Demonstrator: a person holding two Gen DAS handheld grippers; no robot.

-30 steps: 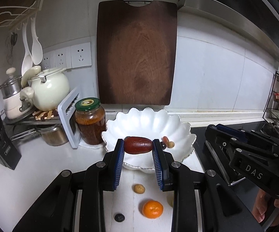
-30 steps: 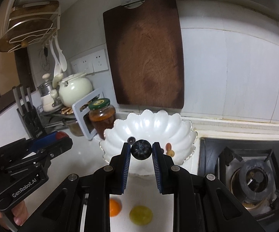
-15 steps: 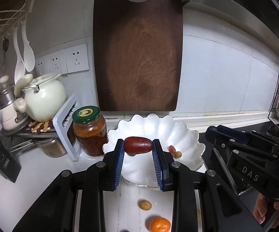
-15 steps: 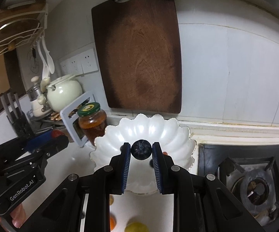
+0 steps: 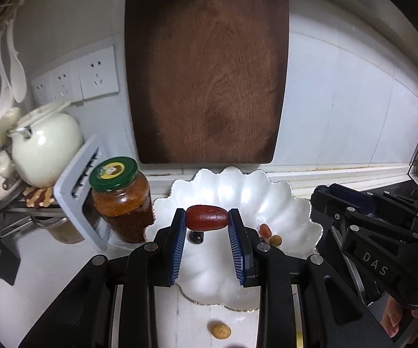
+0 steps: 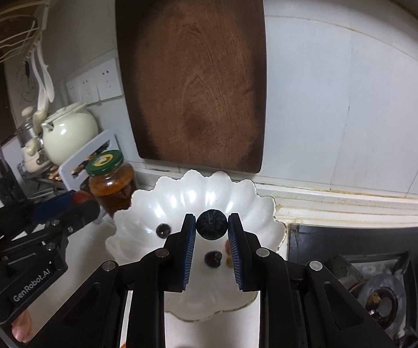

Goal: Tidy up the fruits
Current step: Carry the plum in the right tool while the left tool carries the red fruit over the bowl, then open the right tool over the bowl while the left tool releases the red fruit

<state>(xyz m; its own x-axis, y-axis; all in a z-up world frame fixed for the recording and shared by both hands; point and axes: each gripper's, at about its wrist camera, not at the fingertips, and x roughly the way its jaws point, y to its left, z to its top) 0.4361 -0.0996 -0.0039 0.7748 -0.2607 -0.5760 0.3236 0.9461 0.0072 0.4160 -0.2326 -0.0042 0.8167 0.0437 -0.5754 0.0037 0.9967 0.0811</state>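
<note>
Fruits sit partly in the white scalloped bowl (image 5: 293,217) and partly in the grippers; the left gripper (image 5: 207,217) has its jaws clamped on a red date (image 5: 206,217), held crosswise between the blue pads and hanging over the bowl; the right gripper (image 6: 211,224) has its jaws closed on a dark blueberry (image 6: 211,224), also above the bowl. In the left wrist view a dark grape (image 5: 195,237) lies in the bowl just under the date at 7 o'clock from it; a small red fruit (image 5: 264,229) and a tan one (image 5: 275,240) lie touching at 4 o'clock. A speckled yellow fruit (image 5: 220,330) rests on the white counter (image 5: 49,261) outside the bowl, at 6 o'clock from its rim. In the right wrist view another dark berry (image 6: 162,230) lies at 9 o'clock from the blueberry. A green-lidded jar (image 5: 119,197) stands touching or just beside the bowl at 9 o'clock; a brown cutting board (image 5: 206,66) leans on the wall at 12 o'clock; a cream pot (image 5: 46,148) stands at 10 o'clock; a gas burner (image 6: 383,293) lies at 4 o'clock.
</note>
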